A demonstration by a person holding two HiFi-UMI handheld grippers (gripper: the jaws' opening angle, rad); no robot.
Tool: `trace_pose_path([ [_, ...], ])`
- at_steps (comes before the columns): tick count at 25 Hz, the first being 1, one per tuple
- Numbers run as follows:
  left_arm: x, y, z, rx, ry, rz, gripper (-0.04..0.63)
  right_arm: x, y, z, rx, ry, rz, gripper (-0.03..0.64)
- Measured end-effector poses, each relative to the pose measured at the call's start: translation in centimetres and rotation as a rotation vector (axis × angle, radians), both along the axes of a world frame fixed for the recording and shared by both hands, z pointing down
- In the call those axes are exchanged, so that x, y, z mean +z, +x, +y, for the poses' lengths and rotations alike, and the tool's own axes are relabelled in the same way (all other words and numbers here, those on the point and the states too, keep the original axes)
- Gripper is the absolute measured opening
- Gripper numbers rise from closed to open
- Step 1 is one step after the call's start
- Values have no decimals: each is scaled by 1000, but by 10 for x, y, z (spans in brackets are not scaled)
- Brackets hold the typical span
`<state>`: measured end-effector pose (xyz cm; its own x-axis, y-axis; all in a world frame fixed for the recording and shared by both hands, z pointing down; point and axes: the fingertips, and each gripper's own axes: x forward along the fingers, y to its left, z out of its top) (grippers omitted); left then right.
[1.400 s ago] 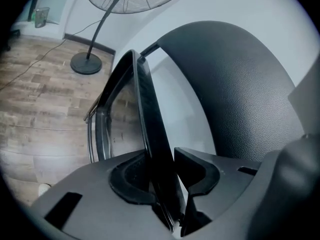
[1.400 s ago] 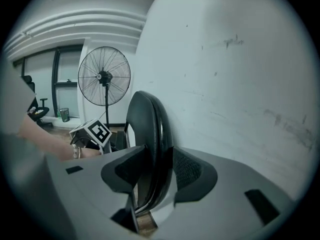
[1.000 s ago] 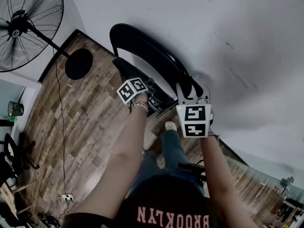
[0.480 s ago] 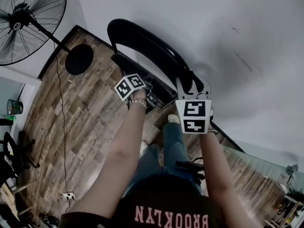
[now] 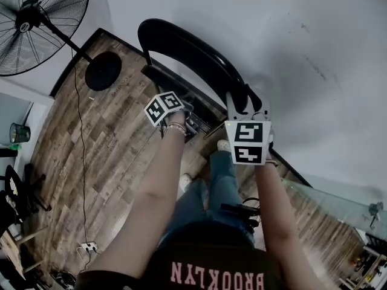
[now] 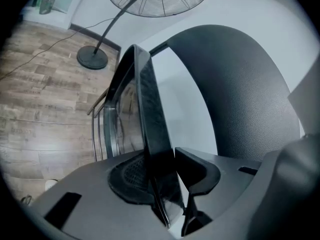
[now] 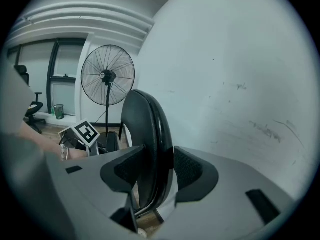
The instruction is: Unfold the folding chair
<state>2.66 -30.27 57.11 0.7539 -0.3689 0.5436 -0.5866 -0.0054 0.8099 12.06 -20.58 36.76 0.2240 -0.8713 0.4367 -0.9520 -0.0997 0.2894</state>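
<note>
Spreading step: we clamped the left gripper (image 6: 167,181) on the likely seat (image 6: 146,104) and the right gripper (image 7: 154,176) on the backrest (image 7: 145,124), needing to part them.

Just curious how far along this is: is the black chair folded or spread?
Partly spread: the seat angles away from the backrest, wall showing through the gap, and is not level yet.

One folding chair (image 5: 193,59) showing at 12 o'clock. Two grippers showing near centre: left gripper (image 5: 188,116) at 11 o'clock, right gripper (image 5: 245,104) at 1 o'clock. One pedestal fan (image 5: 36,26) standing at 10 o'clock. One green bin (image 5: 19,133) sitting at 9 o'clock. One office chair (image 5: 15,198) sitting at 8 o'clock. One power strip (image 5: 87,247) lying at 7 o'clock.
</note>
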Motion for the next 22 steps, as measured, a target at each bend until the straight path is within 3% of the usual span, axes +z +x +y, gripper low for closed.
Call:
trace_pose_path([
  [13, 2, -7, 1, -4, 4, 18, 138, 4, 24, -12, 40, 6, -2, 187],
  [22, 27, -44, 19, -45, -65, 9, 158, 20, 65, -28, 98, -28, -33, 190],
])
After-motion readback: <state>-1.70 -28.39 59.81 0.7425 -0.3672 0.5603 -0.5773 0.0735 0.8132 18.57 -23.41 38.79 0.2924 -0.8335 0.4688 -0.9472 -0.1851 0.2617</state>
